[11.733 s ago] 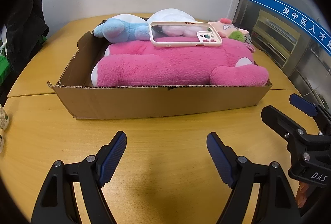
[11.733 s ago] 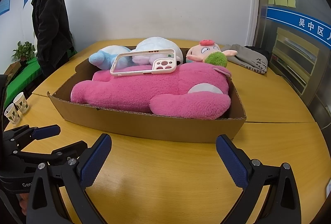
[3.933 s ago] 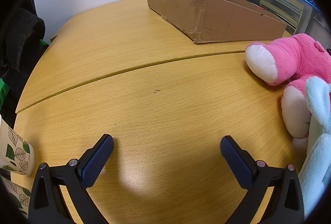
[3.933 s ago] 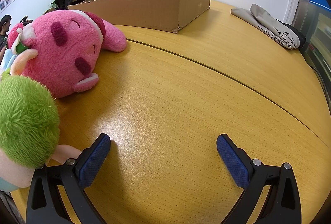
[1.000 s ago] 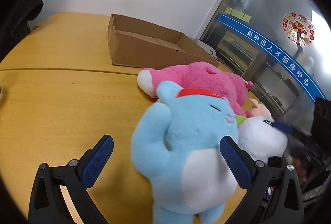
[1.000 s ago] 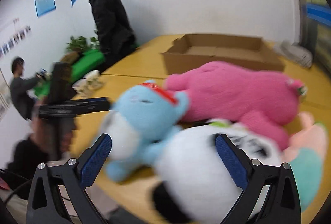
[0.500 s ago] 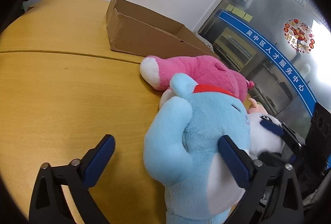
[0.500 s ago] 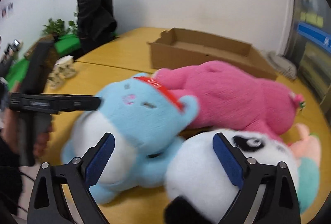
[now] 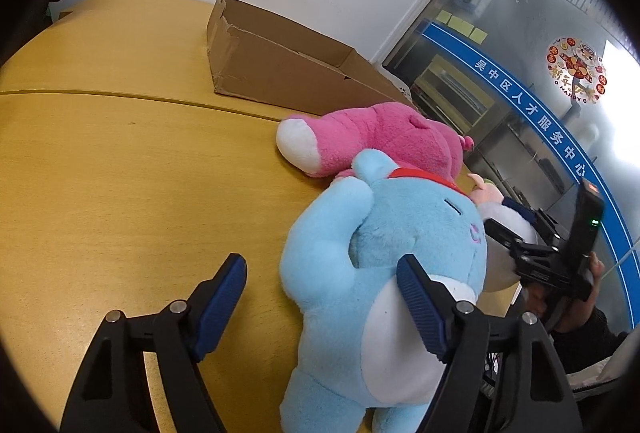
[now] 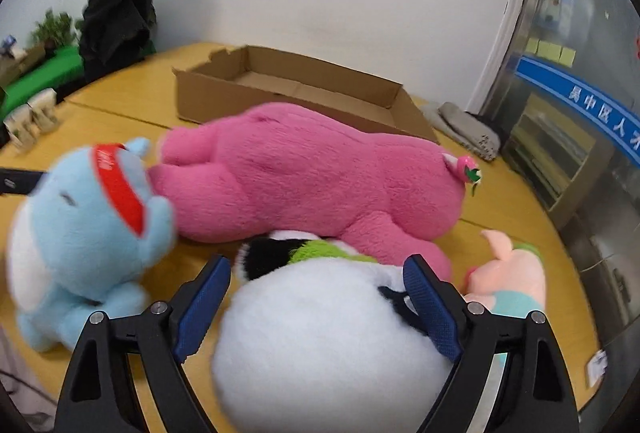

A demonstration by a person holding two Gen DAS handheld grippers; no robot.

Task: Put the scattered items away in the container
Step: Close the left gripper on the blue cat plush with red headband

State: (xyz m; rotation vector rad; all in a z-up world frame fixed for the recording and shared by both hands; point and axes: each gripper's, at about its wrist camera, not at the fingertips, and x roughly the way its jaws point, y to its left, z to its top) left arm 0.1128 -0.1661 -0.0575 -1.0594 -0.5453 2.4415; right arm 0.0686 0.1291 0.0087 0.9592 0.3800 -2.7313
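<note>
Plush toys (image 10: 304, 173) on wooden table (image 9: 120, 173)

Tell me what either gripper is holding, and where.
Nothing gripped yet. Left gripper is closing around the blue plush's arm; right gripper is closing around the white plush's head.

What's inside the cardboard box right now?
The cardboard box shows only bare floor in the right wrist view; no toys are in it. The near wall hides the strip of floor just behind it, and the pink plush covers the near right corner.
</note>
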